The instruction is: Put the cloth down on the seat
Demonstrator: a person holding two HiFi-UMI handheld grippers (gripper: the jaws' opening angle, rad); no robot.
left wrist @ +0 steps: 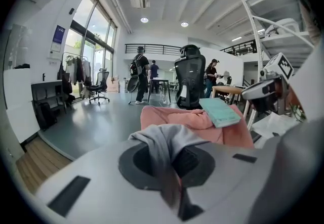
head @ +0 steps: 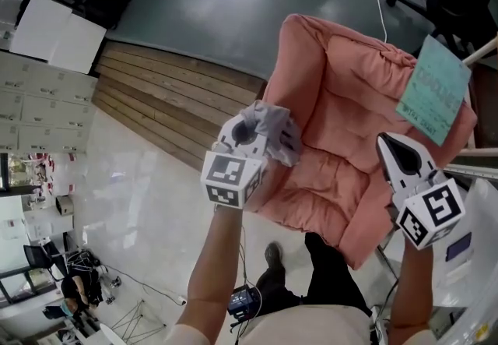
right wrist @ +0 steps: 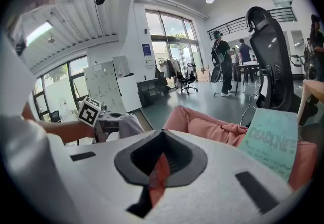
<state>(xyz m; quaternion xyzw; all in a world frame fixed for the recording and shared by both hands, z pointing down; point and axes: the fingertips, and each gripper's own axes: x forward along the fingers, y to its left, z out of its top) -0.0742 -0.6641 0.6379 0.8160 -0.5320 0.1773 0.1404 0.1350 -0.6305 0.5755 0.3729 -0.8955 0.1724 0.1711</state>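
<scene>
While the left hand-held gripper (head: 261,133) pinches the grey cloth (head: 278,132), the cloth sits at mid-frame, over the left edge of the pink seat (head: 342,110).
At lower right, the right hand-held gripper (head: 387,145) is pressed together with nothing in it; beyond, a teal sheet (head: 433,90) leans at the seat's upper right.

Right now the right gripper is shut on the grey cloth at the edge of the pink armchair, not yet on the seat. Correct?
Not quite: the left gripper, not the right gripper, is shut on the grey cloth, as the left gripper view shows. The rest stands: the cloth is at the edge of the pink armchair, not yet on its seat.
</scene>
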